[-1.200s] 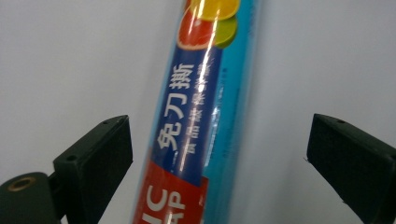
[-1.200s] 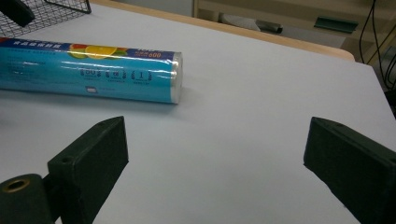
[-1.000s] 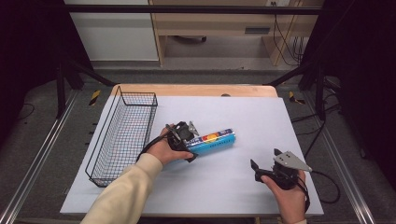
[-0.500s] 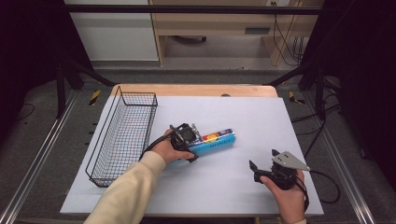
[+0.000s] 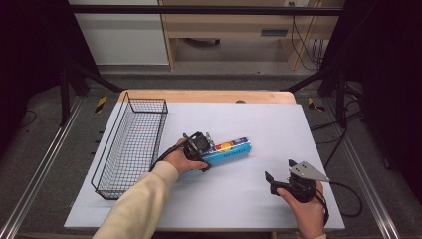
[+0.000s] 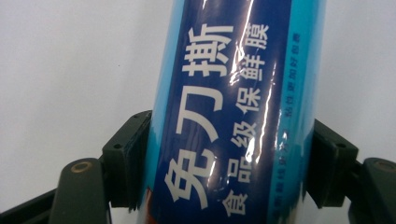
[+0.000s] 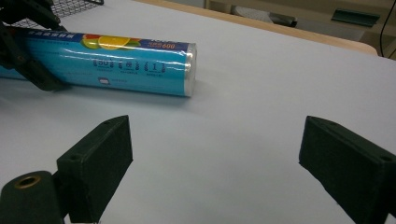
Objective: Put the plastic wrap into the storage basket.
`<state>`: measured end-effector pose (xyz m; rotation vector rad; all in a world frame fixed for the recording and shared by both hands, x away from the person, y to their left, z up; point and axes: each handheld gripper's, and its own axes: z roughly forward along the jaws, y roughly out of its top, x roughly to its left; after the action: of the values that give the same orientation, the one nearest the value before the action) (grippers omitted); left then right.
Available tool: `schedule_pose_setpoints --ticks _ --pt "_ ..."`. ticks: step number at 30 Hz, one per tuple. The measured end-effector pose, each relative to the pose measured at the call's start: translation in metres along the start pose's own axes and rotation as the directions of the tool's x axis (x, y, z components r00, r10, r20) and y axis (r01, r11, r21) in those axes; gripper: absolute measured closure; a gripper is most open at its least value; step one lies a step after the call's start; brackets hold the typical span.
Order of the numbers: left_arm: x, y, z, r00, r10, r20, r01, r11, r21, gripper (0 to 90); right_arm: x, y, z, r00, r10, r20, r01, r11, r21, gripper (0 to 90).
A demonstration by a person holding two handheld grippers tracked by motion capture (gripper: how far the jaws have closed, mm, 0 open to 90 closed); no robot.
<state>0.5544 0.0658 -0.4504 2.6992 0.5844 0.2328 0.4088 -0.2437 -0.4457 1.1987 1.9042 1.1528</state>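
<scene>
A blue roll of cling film (image 5: 229, 151) lies on its side on the white table top (image 5: 268, 124), just to the right of the wire basket (image 5: 130, 144) and apart from it, its length running away from the basket and slightly toward the far edge of the table. Its wrapper is glossy blue with white Chinese characters (image 6: 219, 116), and an orange fruit picture (image 7: 109, 42) sits near the middle of the roll's length. The left gripper (image 5: 203, 148) grips the end of the roll nearest the basket; in the left gripper view its two black jaws press against opposite sides of the wrapper, closed on the roll. The person's left hand (image 5: 180, 159), in a cream sleeve (image 5: 134, 209), holds that gripper between basket and roll. The right gripper (image 5: 279, 178) is well to the right of the basket and nearer the person than the roll, apart from it, held in the right hand (image 5: 306, 211). In the right gripper view its jaws stand wide apart with bare table between them, and the roll's free end (image 7: 189, 70) lies ahead of them.
</scene>
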Motion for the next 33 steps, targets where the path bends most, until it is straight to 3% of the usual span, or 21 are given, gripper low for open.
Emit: schedule_pose_setpoints --ticks 5,8,11,12,25,33 --pt "-0.003 0.002 -0.001 0.9997 0.021 -0.015 -0.021 0.9998 0.007 28.8 0.0 0.0 0.0 1.0 0.0 0.001 0.0 1.0 -0.002 10.0" --pt "-0.005 0.003 -0.003 0.9999 0.005 0.014 -0.005 1.0 0.003 30.0 0.0 0.0 0.0 1.0 0.0 0.0 0.0 1.0 -0.003 10.1" --pt "-0.011 0.006 -0.006 0.9998 0.021 0.003 -0.021 0.9998 0.006 31.6 -0.001 0.0 0.0 1.0 -0.001 -0.002 0.001 1.0 -0.004 10.5" --pt "-0.013 0.006 -0.006 0.9999 0.004 0.011 -0.004 1.0 0.003 32.0 -0.001 0.0 0.0 1.0 -0.002 -0.002 0.002 1.0 -0.004 10.5" --pt "-0.017 0.005 -0.014 0.9995 -0.03 0.005 0.03 0.9995 -0.008 32.1 0.0 0.0 0.0 1.0 -0.005 -0.006 0.005 1.0 -0.001 10.8" --pt "-0.013 -0.003 -0.033 0.9957 -0.092 -0.012 0.091 0.9926 -0.08 32.1 0.0 0.0 0.0 0.9999 -0.009 -0.006 0.009 1.0 0.0 11.1"
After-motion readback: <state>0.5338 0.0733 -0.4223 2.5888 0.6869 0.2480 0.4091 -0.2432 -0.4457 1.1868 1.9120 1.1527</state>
